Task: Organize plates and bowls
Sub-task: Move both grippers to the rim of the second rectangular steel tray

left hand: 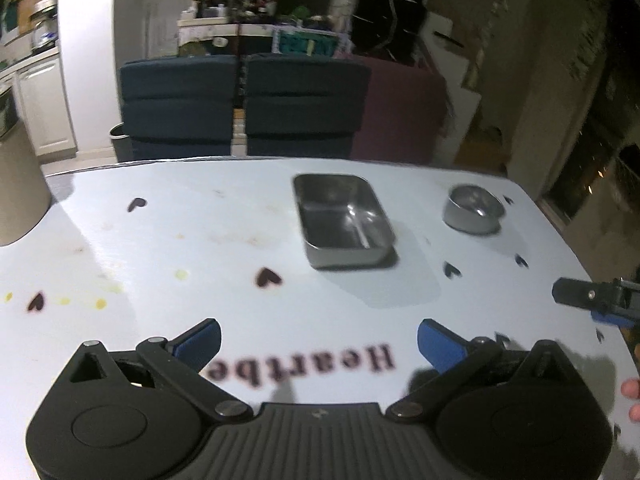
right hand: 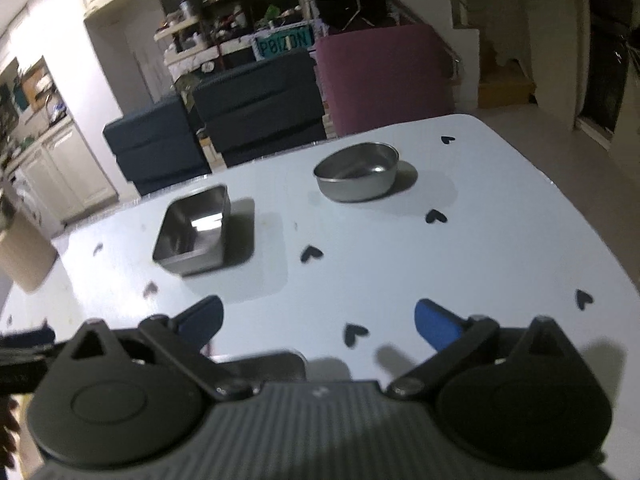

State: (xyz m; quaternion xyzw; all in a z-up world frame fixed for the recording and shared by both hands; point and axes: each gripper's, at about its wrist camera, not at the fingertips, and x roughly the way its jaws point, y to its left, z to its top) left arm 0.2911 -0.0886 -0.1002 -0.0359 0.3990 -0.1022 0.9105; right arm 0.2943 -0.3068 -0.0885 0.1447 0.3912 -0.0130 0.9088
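1. Left gripper [left hand: 319, 342]: jaws spread wide, nothing btwn the blue pads [left hand: 200, 342]; it hangs over the near part of the table [left hand: 160, 220], above the printed "Heartbe…" lettering [left hand: 304, 364].
2. Right gripper [right hand: 319, 322]: jaws also fully apart, empty; only tablecloth w/ black heart prints [right hand: 312, 254] shows btwn its fingers. Its tip also shows at the right edge of the left wrist view.
3. Rectangular steel tray [left hand: 342, 226]: sits upright on the table past the left gripper, slightly right of centre, touching neither gripper. In the right wrist view it lies ahead-left.
4. Round steel bowl [right hand: 357, 177]: upright, empty as far as visible, nearer the far right side of the table, well apart from the tray.
5. Both vessels rest separately, not stacked.
6. A low dark edge shows just under the right gripper body; can't tell what it is.
7. Bkgd: two dark blue chairs [left hand: 240, 104] at the far table edge, a maroon seat [right hand: 380, 76] beside them, cluttered shelves [left hand: 208, 8] behind.
8. Fingertips [left hand: 632, 390] of a person's hand show at the right edge of the left wrist view.
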